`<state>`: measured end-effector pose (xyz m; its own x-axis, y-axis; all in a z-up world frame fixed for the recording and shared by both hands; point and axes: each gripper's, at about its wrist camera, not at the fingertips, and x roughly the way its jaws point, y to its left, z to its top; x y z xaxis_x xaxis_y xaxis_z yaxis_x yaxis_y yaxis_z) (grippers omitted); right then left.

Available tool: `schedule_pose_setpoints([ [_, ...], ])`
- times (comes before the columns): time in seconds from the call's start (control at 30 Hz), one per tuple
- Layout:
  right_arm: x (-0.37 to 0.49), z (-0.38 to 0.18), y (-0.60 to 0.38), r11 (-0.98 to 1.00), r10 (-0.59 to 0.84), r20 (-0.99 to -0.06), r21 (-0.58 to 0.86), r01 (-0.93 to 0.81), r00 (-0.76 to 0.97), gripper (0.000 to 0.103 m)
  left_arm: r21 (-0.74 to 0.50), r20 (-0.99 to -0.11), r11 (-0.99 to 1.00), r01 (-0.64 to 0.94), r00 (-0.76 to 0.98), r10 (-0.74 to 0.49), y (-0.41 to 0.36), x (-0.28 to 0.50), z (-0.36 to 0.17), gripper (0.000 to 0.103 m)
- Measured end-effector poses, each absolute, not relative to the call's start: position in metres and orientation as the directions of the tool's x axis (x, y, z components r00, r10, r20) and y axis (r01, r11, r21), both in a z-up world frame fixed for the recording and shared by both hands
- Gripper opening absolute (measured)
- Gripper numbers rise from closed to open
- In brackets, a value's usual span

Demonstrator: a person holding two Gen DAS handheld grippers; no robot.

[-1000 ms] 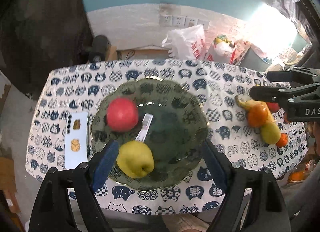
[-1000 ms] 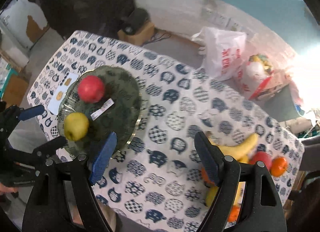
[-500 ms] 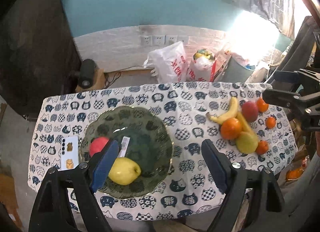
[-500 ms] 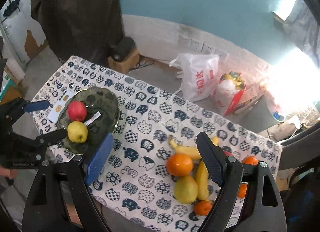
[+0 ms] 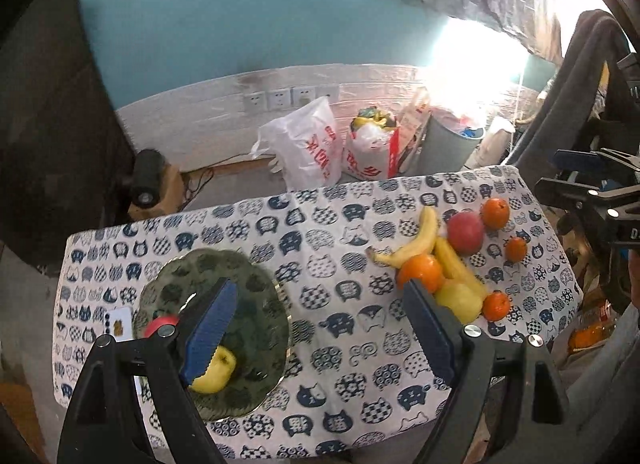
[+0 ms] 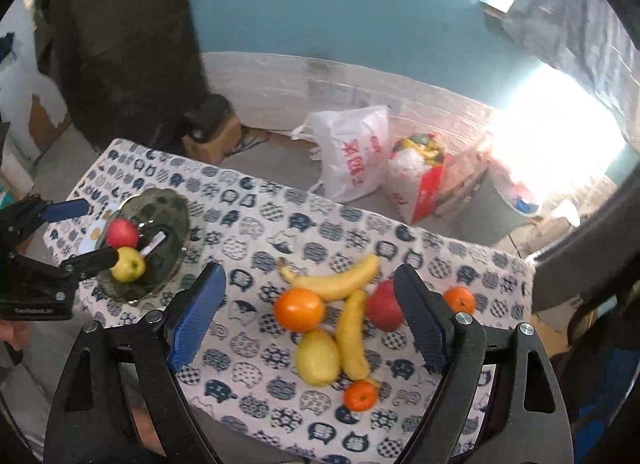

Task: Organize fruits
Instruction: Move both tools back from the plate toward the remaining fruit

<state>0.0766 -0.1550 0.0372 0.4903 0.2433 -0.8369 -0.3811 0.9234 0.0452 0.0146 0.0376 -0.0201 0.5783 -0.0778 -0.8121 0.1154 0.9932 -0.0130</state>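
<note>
A green glass plate (image 5: 256,276) (image 6: 168,208) on the left of the table holds a red apple (image 5: 160,324) (image 6: 122,234) and a yellow-green apple (image 5: 216,376) (image 6: 128,264). To the right lies a loose pile: two bananas (image 6: 340,280), an orange (image 6: 299,310), a yellow pear (image 6: 318,358), a second red apple (image 6: 384,310) and small mandarins (image 6: 361,396). My left gripper (image 5: 320,304) hangs open above the plate's right rim, holding nothing. High over the pile, my right gripper (image 6: 308,284) is wide open and touches no fruit.
A cat-print cloth (image 5: 340,344) covers the table. A phone (image 5: 118,324) lies left of the plate, and a paper strip (image 6: 154,244) lies on it. Plastic bags (image 5: 308,148) and a grey bin (image 5: 452,144) stand on the floor behind. A dark chair (image 5: 580,84) is at the right.
Both grippers rose and drew back toward the right. The plate slid to the lower left of both views, and the fruit pile came under the right gripper, whose jaws widened slightly.
</note>
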Motion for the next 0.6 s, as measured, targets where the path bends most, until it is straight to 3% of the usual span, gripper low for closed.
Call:
schedule_pose_setpoints([
  [0.6, 0.073, 0.017, -0.275, 0.980, 0.113, -0.861, 0.015, -0.197, 0.495, 0.085, 0.111, -0.828, 0.957, 0.267, 0.557, -0.060, -0.055, 0.045, -0.032, 0.086],
])
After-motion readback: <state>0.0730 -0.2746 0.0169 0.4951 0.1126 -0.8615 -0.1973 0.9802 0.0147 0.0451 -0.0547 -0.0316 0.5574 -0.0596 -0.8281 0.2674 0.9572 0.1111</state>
